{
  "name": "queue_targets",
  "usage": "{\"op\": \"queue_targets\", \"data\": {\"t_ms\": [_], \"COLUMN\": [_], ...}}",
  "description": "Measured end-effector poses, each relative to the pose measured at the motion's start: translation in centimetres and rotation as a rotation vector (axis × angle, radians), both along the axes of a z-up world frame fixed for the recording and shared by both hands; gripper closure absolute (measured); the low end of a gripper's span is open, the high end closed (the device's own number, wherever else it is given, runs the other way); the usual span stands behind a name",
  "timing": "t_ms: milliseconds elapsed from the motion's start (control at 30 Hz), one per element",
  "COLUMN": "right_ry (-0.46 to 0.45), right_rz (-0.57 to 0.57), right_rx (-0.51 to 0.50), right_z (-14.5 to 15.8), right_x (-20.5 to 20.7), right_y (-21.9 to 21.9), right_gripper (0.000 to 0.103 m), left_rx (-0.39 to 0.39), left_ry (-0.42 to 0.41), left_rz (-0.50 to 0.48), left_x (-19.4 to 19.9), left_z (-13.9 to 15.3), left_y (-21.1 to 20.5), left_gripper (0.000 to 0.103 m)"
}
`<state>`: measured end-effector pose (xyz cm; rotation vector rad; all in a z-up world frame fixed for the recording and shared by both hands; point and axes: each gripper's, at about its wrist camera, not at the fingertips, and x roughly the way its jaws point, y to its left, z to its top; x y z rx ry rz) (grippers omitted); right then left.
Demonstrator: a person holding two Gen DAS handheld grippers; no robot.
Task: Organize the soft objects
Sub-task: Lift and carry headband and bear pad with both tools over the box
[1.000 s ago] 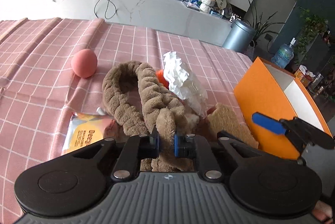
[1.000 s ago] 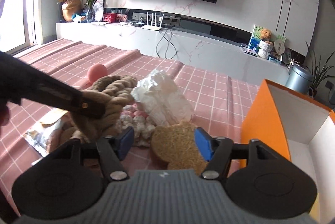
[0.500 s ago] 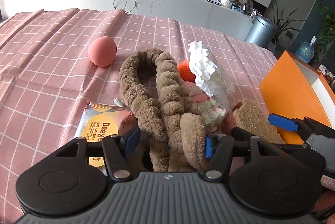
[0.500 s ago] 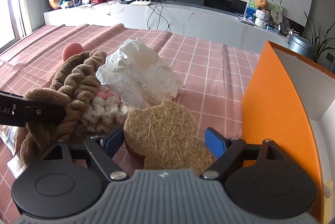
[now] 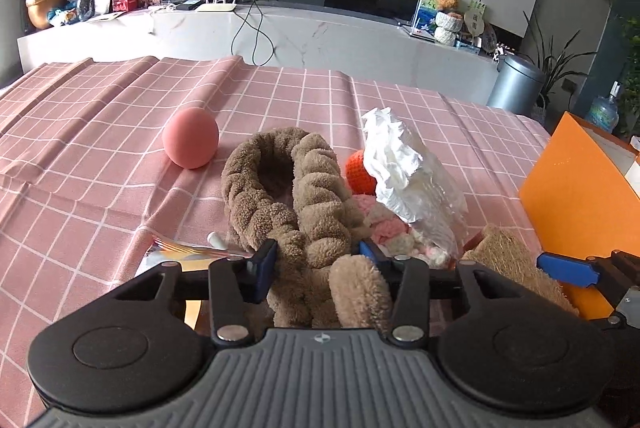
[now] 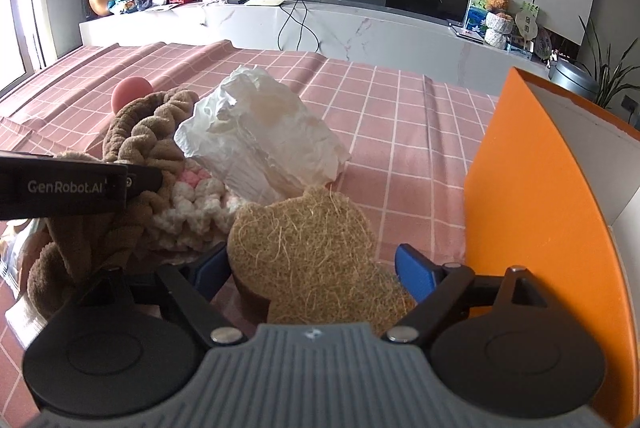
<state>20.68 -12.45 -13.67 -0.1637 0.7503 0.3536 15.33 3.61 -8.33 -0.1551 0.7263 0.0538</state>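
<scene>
Barely begun, by the look of it: nothing visible inside the orange box (image 6: 532, 196) at the worktop's right edge, though most of its interior stays hidden. Everything soft heaped mid-worktop: brown braided band (image 5: 296, 196), pink-and-white knit piece (image 6: 192, 204), crumpled white tissue (image 6: 260, 144), fibre pad (image 6: 308, 248). Pink ball (image 5: 190, 143) apart, toward the far left. Left tool (image 5: 316, 260) closing around the band, pads not clearly pressing yet. Right tool (image 6: 312, 268) spread wide either side of the pad, not gripping. Only from the left wrist: an orange knit ball (image 5: 358, 174) behind the tissue and a packet (image 5: 176, 254) under the band. Only from the right: the box's pale inner wall.
</scene>
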Motion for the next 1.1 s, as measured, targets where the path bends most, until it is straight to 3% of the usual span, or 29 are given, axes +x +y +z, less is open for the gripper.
{"op": "queue_targets", "data": {"t_ms": [133,300,833,1100], "right_ry": [0.001,-0.02,-0.196,-0.245], "right_rz": [0.046,0.045,0.069,0.032], "right_rx": [-0.014,0.013,0.096,0.143], "right_z": [0.2,1.0,6.9,11.5], "right_x": [-0.7,-1.4,-5.8,-8.3], "right_y": [0.4,0.3,-0.3,-3.0], "right_gripper": [0.028,0.03,0.03,0.03], "left_rx": [-0.021,-0.037,-0.085,-0.135], "left_ry": [-0.019,-0.081,-0.258,-0.339], "left_rz": [-0.01,-0.024,-0.041,-0.131], "left_x": [-0.5,-1.8,-6.1,-7.8], "left_z": [0.0,0.9,7.5,12.2], "left_y": [0.4,0.8,1.1,-0.8], "left_gripper": [0.067,0.072,0.073,0.073]}}
